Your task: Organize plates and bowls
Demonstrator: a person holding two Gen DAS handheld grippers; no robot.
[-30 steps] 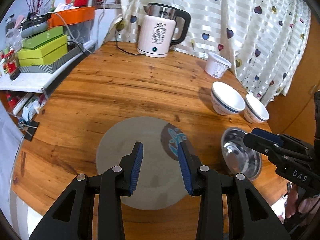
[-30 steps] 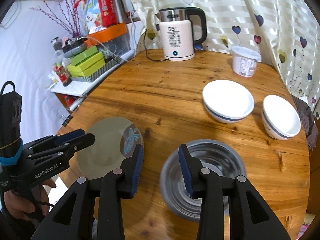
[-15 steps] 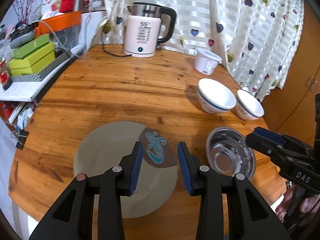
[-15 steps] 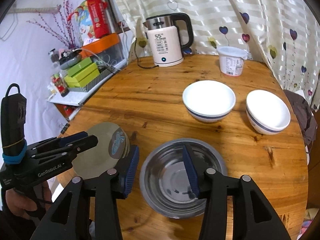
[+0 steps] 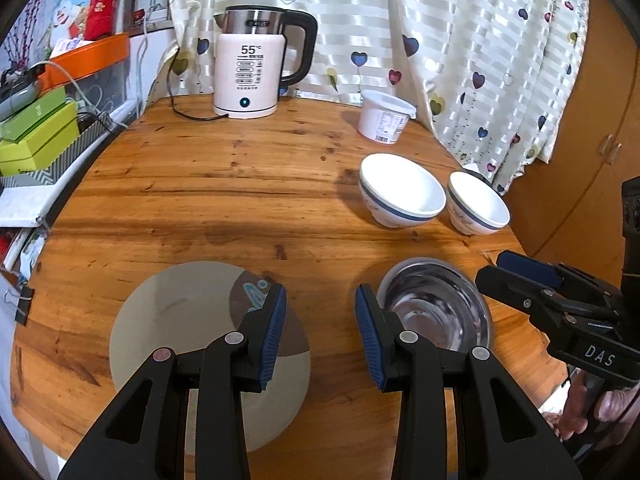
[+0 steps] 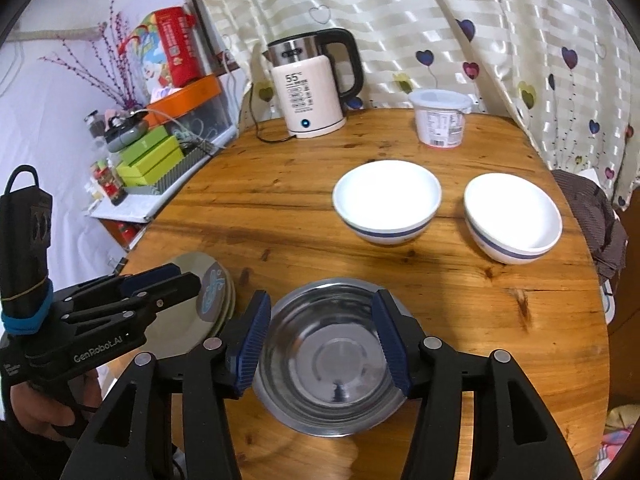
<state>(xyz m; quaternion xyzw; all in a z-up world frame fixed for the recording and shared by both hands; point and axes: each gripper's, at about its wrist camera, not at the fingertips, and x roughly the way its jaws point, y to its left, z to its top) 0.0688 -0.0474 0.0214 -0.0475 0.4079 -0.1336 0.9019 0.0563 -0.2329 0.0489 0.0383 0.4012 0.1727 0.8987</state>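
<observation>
Right claw wide over shiny steel bowl | left claw wide | grey plate

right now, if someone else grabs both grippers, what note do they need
Left gripper: open, empty, above the near table edge between the grey plate stack and the steel bowl.
Right gripper: open wide, its fingers to either side of the round stainless steel bowl; no contact is visible.
Grey round plate with the blue-patterned small plate on it: stacked at the near left of the round wooden table.
Two white bowls with blue bands: side by side, apart, further back on the right.
Done: plates look stacked. Left: all three bowls separate, none lifted.
</observation>
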